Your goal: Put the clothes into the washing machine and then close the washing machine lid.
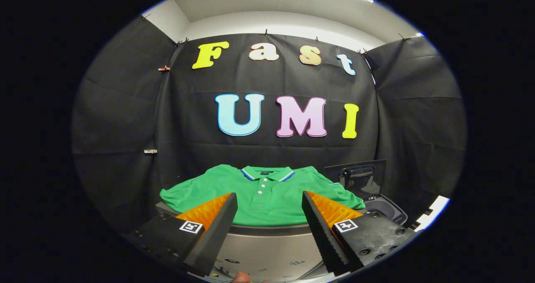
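While the gripper (269, 199) hangs with fingers spread wide and empty, a green polo shirt (263, 193) lies flat just ahead on the washing machine (267, 243), its lid (355, 176) raised at right.

And here we are in a staged recording booth, a lab set-up rather than anyone's real laundry room: black cloth (267, 149) hangs as walls on three sides, pinned along its top edge with small clips (164, 68), and plain pale wall and ceiling (271, 7) show above it (a strip light glows up there too). Dressed as a household corner, though: a green polo shirt (267, 191) lies spread flat on a grey surface (267, 245), and just beside it stands a washing machine (386, 210) with its dark lid (355, 176) raised upright.
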A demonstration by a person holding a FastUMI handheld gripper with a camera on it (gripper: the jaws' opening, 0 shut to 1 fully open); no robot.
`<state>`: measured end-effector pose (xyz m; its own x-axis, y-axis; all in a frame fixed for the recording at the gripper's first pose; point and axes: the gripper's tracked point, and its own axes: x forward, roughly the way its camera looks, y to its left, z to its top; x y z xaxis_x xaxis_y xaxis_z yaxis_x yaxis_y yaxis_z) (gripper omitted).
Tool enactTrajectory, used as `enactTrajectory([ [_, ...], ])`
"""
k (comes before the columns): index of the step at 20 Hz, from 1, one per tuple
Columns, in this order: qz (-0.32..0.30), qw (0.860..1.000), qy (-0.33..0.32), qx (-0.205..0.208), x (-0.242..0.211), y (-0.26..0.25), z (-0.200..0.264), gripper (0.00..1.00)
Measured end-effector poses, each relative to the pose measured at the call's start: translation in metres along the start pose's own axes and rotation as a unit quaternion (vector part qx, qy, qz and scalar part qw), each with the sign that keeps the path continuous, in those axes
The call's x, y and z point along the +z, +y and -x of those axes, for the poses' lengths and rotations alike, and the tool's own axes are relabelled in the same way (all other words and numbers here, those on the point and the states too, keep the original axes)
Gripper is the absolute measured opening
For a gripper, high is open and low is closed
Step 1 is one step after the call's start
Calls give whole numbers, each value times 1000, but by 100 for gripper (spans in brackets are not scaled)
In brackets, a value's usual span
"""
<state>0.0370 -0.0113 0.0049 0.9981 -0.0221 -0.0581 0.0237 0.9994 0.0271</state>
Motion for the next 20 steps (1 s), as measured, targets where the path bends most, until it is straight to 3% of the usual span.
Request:
enactTrajectory([
  [10,-16,998,65,4,26,1,-98,98],
  [20,-8,979,204,27,-23,7,-169,100],
])
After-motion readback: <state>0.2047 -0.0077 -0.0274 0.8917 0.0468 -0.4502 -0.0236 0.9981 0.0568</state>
